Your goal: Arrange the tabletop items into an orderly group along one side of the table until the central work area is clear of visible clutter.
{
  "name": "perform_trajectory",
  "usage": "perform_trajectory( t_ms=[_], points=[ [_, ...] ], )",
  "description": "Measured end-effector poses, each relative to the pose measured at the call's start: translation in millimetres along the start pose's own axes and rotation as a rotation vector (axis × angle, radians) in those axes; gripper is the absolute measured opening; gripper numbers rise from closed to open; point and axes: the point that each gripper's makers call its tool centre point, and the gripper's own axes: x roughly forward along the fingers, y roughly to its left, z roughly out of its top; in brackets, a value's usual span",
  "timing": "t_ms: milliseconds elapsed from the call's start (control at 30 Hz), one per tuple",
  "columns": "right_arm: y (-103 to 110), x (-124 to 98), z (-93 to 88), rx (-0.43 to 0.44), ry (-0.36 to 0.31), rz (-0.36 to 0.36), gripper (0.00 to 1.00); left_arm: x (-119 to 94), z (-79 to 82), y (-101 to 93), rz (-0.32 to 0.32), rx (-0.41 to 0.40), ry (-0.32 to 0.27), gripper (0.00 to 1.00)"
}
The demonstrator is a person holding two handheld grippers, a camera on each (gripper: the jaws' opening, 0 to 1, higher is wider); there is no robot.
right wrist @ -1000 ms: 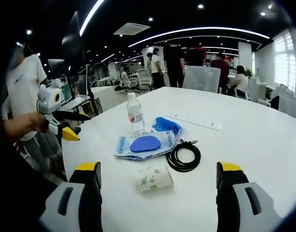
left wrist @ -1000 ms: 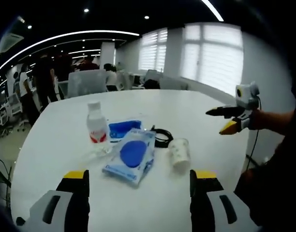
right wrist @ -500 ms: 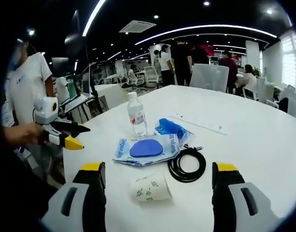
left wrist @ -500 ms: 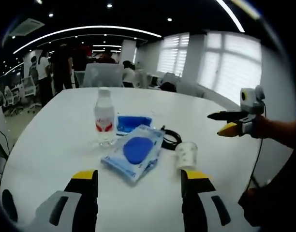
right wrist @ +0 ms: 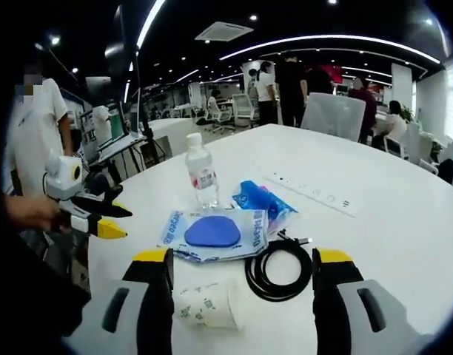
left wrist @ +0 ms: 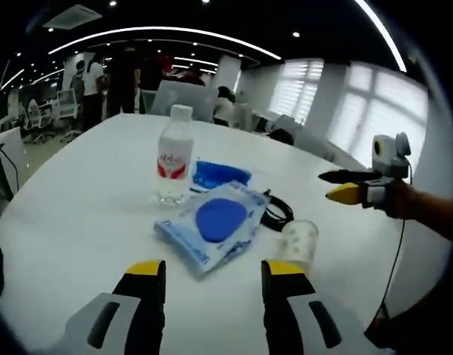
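A clear water bottle (left wrist: 175, 155) (right wrist: 202, 174) stands upright on the white table (left wrist: 78, 214) (right wrist: 389, 222). Beside it lie a blue packet (left wrist: 220, 176) (right wrist: 257, 198) and a clear bag with a blue disc inside (left wrist: 215, 229) (right wrist: 215, 233). A coiled black cable (left wrist: 280, 214) (right wrist: 278, 266) and a paper cup on its side (left wrist: 299, 240) (right wrist: 200, 305) lie near the bag. My left gripper (left wrist: 212, 274) (right wrist: 112, 220) is open short of the bag, holding nothing. Open as well, my right gripper (right wrist: 241, 259) (left wrist: 345, 185) has the cup and cable between its jaws in its own view.
A white power strip (right wrist: 311, 194) lies on the table beyond the blue packet. A person's hand (left wrist: 415, 207) holds the right gripper at the table's edge. Chairs (right wrist: 330, 115) and several people stand behind the table. Bare tabletop spreads left of the bottle in the left gripper view.
Both cameras have come closer to the items. The jaws of each gripper have drawn nearer together but stay apart. Nothing on the table has moved.
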Motion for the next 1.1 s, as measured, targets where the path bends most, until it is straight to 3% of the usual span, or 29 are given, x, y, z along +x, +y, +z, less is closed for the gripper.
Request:
perform_trajectory(
  t_ms=[100, 400, 800, 1100],
  points=[
    [-5, 11, 0.1, -0.007, 0.007, 0.005, 0.67, 9, -4.4, -0.5, 0.013, -0.046, -0.002, 0.45],
    [-15, 44, -15.0, -0.028, 0.051, 0.03, 0.56, 30, -11.8, 1.4, 0.05, -0.078, 0.018, 0.38],
    [-23, 70, -23.7, 0.022, 0.077, 0.033, 0.4, 46, -27.4, 5.4, 0.074, -0.139, 0.052, 0.29],
    [-25, 85, -29.9, 0.041, 0.102, 0.035, 0.35, 62, -30.7, 10.2, 0.076, -0.167, 0.075, 0.26]
  ],
)
